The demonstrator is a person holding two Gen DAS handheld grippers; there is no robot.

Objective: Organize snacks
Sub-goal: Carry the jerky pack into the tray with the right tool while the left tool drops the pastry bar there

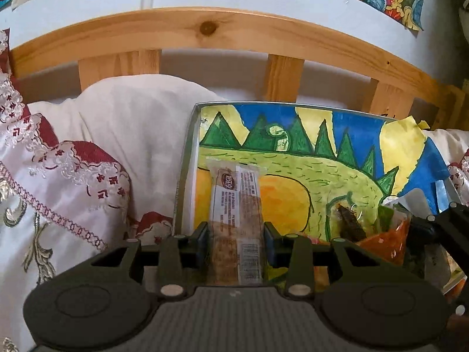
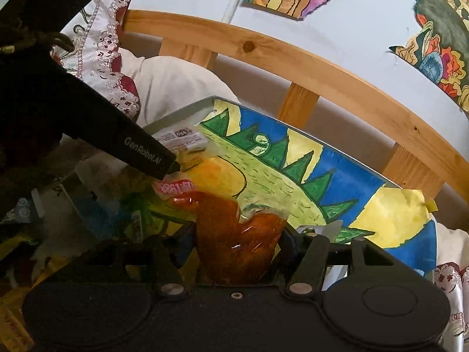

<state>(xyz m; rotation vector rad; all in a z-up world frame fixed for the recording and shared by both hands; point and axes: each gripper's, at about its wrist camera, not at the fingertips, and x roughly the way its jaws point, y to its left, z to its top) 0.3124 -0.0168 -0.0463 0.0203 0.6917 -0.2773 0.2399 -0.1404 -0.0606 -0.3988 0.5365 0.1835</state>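
Nearest the left wrist camera, the left gripper [image 1: 236, 236] has its jaws closed against the two long edges of a cereal bar [image 1: 234, 205] in a clear wrapper. The bar runs straight out between the fingers, its far end lying on the tray [image 1: 187, 146], close to the tray's left rim. It looks light and fairly stiff, though the film wrapper is slick, so a hold across the middle of its width, as here, seems safer than a pinch on the crimped end.

In the right wrist view, the right gripper [image 2: 237, 242] has its jaws clamped on an orange snack packet [image 2: 234, 234], a soft, glossy pouch with brownish contents. It crumples between the fingers and sags forward onto the tray. It probably weighs little and deforms easily; a grip on the body rather than the loose film would keep it from slipping. Whether the pouch is fully lifted or partly resting is hard to judge through the fisheye.

Both snacks sit over the near part of the tray, which is lined with a bright dinosaur drawing [image 1: 293, 170]. More wrappers [image 2: 137, 214] lie in a blurred heap to the left of the orange packet. The tray rests on a bed, against a white pillow [image 1: 132, 123] and an embroidered cover [image 1: 58, 190], with a wooden headboard [image 1: 205, 29] behind.
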